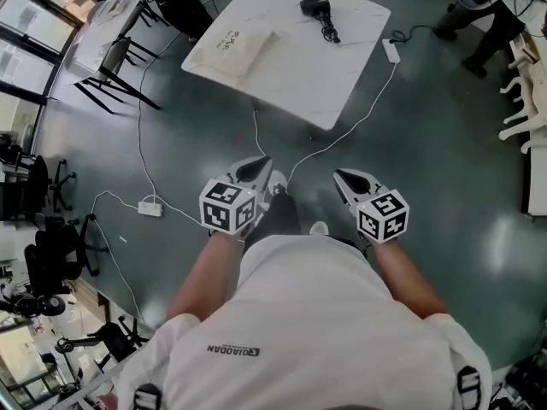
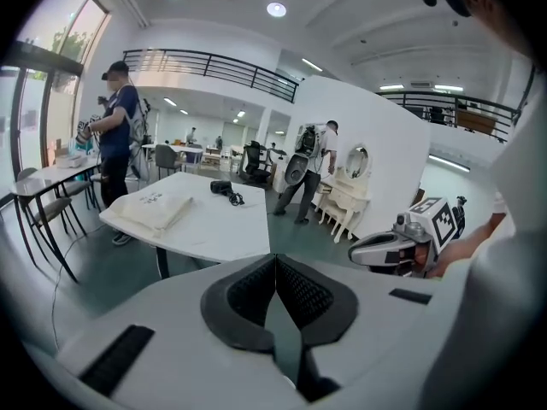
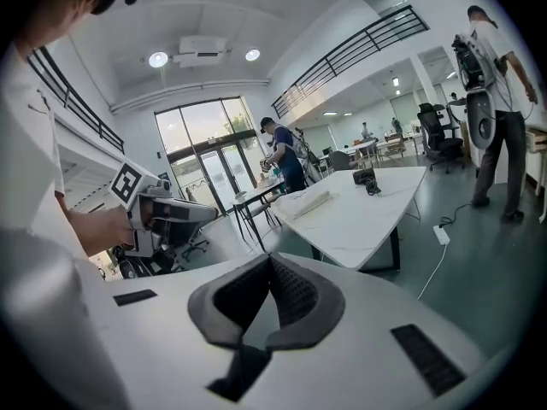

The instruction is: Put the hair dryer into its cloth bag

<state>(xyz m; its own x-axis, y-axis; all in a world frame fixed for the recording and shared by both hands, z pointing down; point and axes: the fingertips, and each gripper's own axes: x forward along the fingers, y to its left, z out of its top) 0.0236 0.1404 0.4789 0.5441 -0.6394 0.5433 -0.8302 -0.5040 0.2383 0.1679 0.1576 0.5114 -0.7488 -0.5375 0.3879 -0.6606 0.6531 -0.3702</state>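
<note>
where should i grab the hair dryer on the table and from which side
Grip the dryer by its black body, coming down from above: it lies flat on the table. Its cord is bunched on the near side and the bag lies to its left, so the right claw probably has the clearer way in from the right. Handle and barrel are too small to tell apart.

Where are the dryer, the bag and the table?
dryer (image 1: 315,7): head view, on its black body, at the table's far side.
bag (image 1: 244,49): head view, middle of the flat cream cloth.
table (image 1: 312,79): head view, bare white top towards the near corner.
</note>
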